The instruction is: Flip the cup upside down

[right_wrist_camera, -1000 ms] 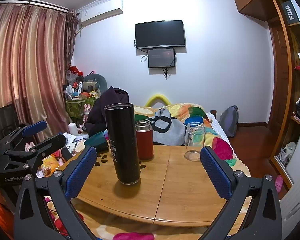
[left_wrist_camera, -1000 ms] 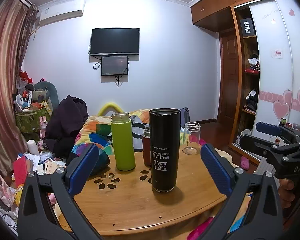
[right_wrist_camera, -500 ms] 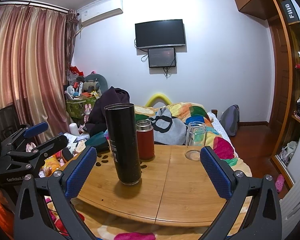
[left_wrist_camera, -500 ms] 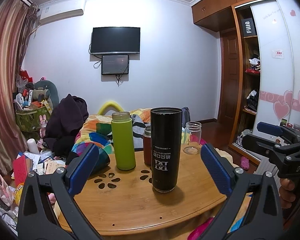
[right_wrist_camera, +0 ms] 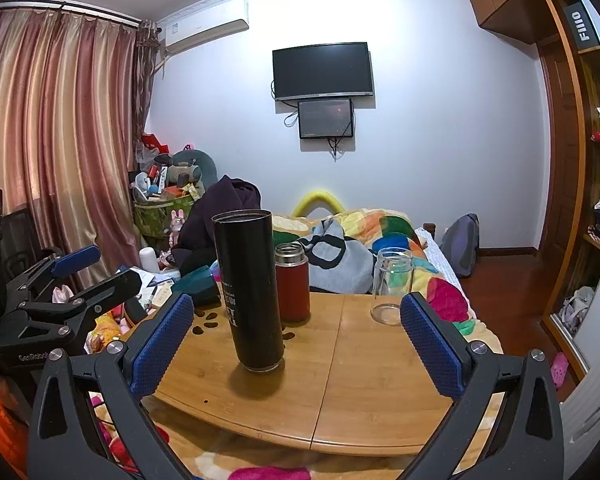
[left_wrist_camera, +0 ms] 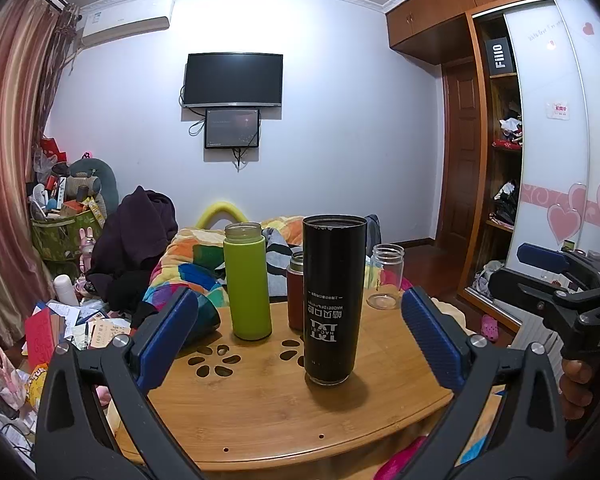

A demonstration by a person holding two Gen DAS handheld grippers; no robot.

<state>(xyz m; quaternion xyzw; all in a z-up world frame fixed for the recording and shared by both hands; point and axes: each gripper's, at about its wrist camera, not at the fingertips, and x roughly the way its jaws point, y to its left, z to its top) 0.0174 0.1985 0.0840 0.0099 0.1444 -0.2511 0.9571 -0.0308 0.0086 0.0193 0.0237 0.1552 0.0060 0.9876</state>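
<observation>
1. Left wrist view showed the left gripper [left_wrist_camera: 298, 338] with its jaws spread wide and nothing between the blue pads [left_wrist_camera: 168, 336]; it hung at the near edge of the wooden table [left_wrist_camera: 260, 408].
2. Between those jaws, nearer the right pad, stood the black cup [left_wrist_camera: 333, 300]; it was upright on the table, its white lettering reading upside down, its upper end rimmed; neither pad touched it.
3. Toward the left pad and a little farther back stood a green bottle [left_wrist_camera: 247, 280]; a red flask [left_wrist_camera: 296, 292] stood just behind the black cup, partly hidden by it; a clear glass jar [left_wrist_camera: 386, 276] stood farther back near the right pad.
4. Flower-shaped cut-outs [left_wrist_camera: 216, 360] lay in the tabletop in front of the green bottle.
5. Right wrist view showed the right gripper [right_wrist_camera: 296, 338] likewise released, jaws wide apart and gripping nothing; the black cup [right_wrist_camera: 250, 296] stood ahead between the jaws, toward the left pad and clear of it.
6. There the red flask [right_wrist_camera: 293, 282] stood just behind the cup to its right; the glass jar [right_wrist_camera: 392, 286] stood near the right pad, farther back.
7. Each gripper appeared at the edge of the other's view; the left one [right_wrist_camera: 60, 304] showed beyond the right gripper's left jaw, also spread.
</observation>
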